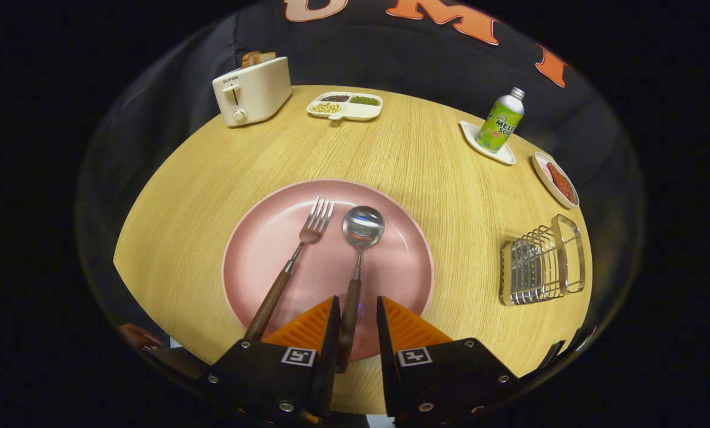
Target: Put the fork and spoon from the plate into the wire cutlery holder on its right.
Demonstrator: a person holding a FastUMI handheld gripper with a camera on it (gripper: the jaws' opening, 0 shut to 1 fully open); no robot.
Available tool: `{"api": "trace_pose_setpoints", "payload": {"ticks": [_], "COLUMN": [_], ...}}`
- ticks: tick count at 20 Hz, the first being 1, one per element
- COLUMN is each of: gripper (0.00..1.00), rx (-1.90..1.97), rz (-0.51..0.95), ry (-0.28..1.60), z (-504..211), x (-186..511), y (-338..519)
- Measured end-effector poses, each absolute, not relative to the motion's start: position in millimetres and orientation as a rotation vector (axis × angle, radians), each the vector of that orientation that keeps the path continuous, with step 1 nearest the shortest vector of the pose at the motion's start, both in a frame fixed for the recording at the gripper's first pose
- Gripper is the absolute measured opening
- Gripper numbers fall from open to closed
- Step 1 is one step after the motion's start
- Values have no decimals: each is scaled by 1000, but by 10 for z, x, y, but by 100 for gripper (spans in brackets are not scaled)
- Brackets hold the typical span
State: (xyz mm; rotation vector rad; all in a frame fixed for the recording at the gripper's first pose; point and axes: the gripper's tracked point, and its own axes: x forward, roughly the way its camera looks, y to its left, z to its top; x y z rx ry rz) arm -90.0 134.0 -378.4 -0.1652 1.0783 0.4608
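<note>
Between parted jaws, spoon handle

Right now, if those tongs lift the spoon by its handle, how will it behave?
The spoon looks stiff, so it shouldn't bend. Its metal bowl is probably the heavier end and may dip. The open tongs straddle its smooth brown handle, which could slip or twist.

Bright, even overhead light — glare on the spoon bowl; sharp centre, fisheye-bent edges.
</note>
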Motion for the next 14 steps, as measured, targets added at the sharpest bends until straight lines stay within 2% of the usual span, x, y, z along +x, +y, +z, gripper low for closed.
{"api": "trace_pose_setpoints", "payload": {"ticks": [4, 7, 14], "gripper": [30, 19, 9], "rx": [-146, -137, -36], "rz": [474, 466, 468], "ry": [1128, 1142, 1119], "z": [-3905, -3945, -3801], "x": [-938, -933, -883], "y": [1397, 1397, 1383]}}
